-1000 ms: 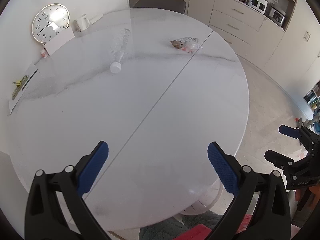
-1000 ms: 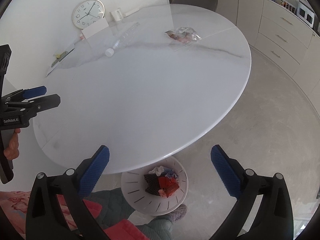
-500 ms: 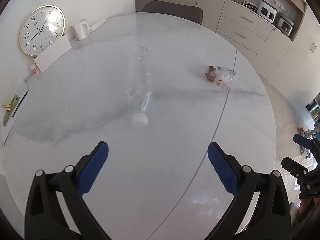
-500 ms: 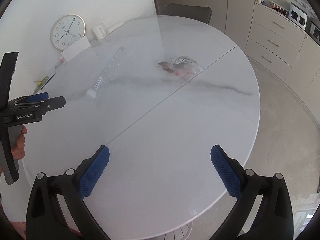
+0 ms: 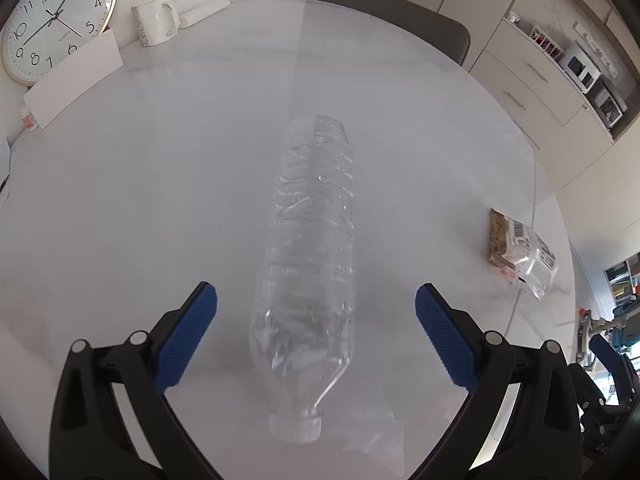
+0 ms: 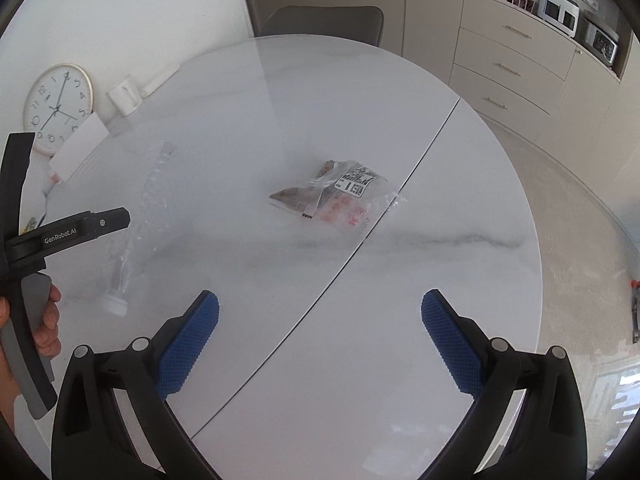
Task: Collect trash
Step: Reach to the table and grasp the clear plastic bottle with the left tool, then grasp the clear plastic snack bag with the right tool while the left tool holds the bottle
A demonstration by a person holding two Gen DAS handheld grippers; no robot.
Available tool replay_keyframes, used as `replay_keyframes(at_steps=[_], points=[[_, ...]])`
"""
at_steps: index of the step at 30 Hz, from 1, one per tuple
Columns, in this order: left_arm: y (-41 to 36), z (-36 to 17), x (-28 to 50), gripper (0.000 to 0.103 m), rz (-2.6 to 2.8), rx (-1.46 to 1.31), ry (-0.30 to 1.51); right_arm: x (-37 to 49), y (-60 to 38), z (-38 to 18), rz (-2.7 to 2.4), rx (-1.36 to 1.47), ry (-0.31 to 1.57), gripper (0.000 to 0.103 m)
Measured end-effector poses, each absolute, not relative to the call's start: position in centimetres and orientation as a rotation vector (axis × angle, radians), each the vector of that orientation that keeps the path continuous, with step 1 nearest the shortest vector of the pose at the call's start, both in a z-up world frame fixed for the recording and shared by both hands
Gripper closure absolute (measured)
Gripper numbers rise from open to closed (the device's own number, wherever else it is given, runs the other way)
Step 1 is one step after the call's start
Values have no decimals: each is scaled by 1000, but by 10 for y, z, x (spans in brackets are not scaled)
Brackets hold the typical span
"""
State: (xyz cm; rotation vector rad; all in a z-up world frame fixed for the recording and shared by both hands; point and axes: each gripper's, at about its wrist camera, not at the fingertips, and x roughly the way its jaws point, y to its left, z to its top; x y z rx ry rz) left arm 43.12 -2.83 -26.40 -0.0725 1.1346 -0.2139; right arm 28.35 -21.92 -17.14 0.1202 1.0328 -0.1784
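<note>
Bottle (image 5: 310, 264) lying between open jaws, wrapper (image 6: 340, 196) beyond, table (image 6: 460, 280)

Bare table (image 5: 140, 200) around bottle (image 5: 312, 240) — wrapper (image 6: 340, 196) well apart

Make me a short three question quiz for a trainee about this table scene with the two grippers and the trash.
1. True or false: the plastic bottle stands upright.
2. Which points at the left gripper: the bottle's A) cap B) base?
3. Fill in: the right gripper faces the crumpled ___.

Key: 1 false, it lies on its side on the table. 2 A. 3 wrapper.
</note>
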Motion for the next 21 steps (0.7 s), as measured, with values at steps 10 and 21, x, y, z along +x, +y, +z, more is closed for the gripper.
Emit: replay_keyframes(at_steps=[10,21], points=[[-49,-285,470,8,-150,-33,1180,359,-244,-193,-289,199,1040,2],[-52,-307,478,41,-163,6,1258,391,-248,-219,-320,161,1080,2]])
